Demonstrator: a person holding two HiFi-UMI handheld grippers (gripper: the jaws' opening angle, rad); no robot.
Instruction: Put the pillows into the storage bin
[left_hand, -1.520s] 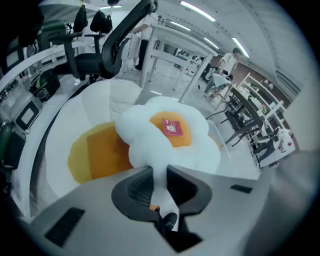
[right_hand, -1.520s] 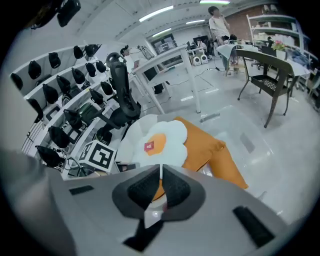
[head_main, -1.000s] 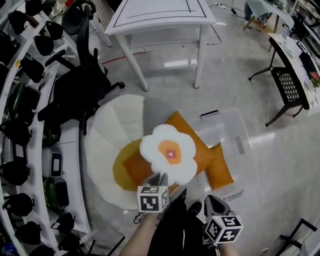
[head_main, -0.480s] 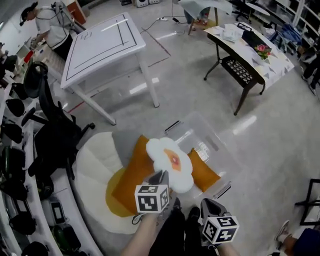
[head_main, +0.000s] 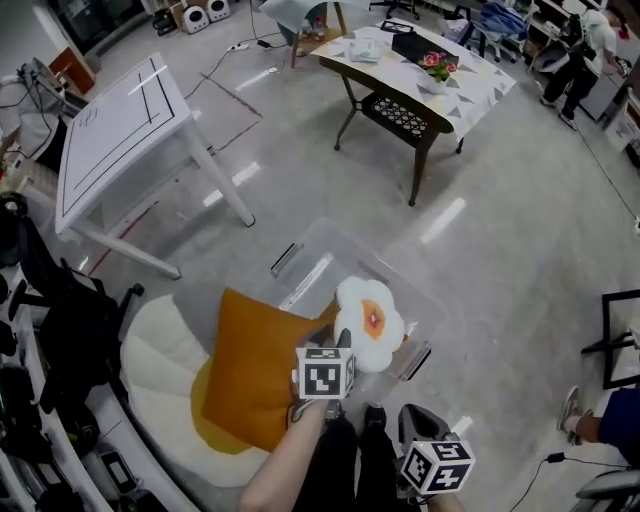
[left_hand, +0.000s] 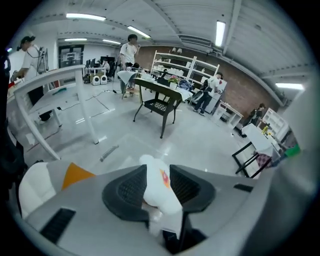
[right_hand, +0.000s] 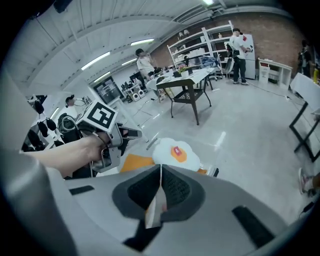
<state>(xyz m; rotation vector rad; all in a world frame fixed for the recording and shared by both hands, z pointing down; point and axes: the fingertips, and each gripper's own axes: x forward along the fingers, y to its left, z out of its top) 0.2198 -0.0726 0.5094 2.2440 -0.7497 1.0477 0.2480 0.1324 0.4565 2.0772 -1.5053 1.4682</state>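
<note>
One second has carried the flower pillow (head_main: 370, 322) off the orange pillow (head_main: 255, 365) and the cushion (head_main: 155, 350), where it hung before. It is now over the clear bin (head_main: 395, 275). Your view has swung with it: the white table (head_main: 115, 130) has slid to the left and a black table (head_main: 420, 95) has come in at the top.

Your left gripper (head_main: 343, 340) has just been opening its jaws. They stand partly apart, with the flower pillow's edge between them. Your right gripper (head_main: 415, 420) is low beside it, jaws closed together.

The flower pillow is white with rounded petal lobes, an orange centre and a small red patch on that. From above its face is turned up to you. The left gripper view shows it edge-on.
</note>
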